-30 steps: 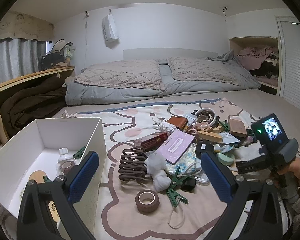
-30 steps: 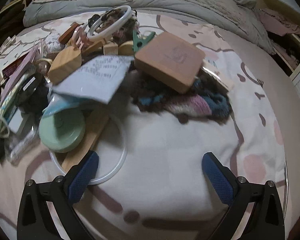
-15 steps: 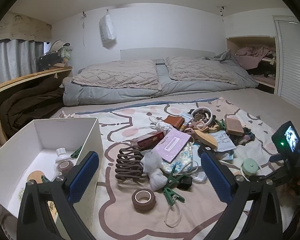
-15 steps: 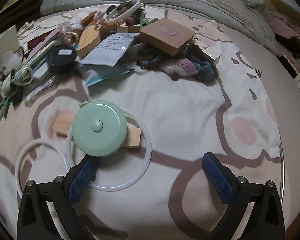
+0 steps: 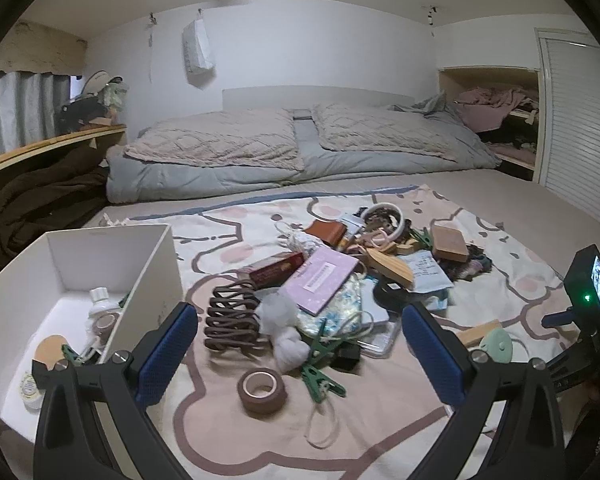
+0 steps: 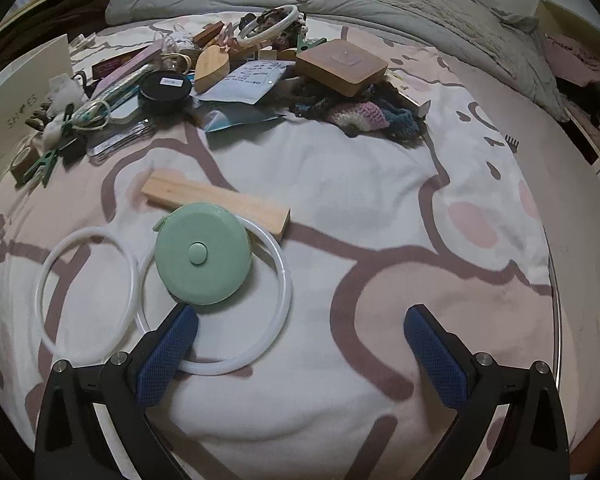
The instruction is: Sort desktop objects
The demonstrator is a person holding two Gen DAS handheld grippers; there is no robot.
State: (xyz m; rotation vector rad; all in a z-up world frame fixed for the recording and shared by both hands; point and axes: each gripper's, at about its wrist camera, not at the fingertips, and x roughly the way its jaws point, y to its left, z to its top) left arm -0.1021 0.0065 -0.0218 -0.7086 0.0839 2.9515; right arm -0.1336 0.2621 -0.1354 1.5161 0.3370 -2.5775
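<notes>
Green tape measure [image 6: 203,253] lies on a white ring [image 6: 216,296] just ahead of the open, empty right gripper [image 6: 300,354]; left gripper [image 5: 298,354] open too.

In the left wrist view, the white box [image 5: 100,264] is cut off at the left edge, its contents half hidden behind its near wall. The tape measure [image 6: 202,253] covers part of the wooden block [image 6: 216,200]. Print on the paper packet [image 6: 252,80] is too small to read.

Ahead of my tool lies a bed with two quilted pillows [image 5: 220,144] and a grey duvet [image 5: 204,178]. A white bag [image 5: 198,50] hangs on the wall above; grey curtains [image 5: 18,110] hang far left.
</notes>
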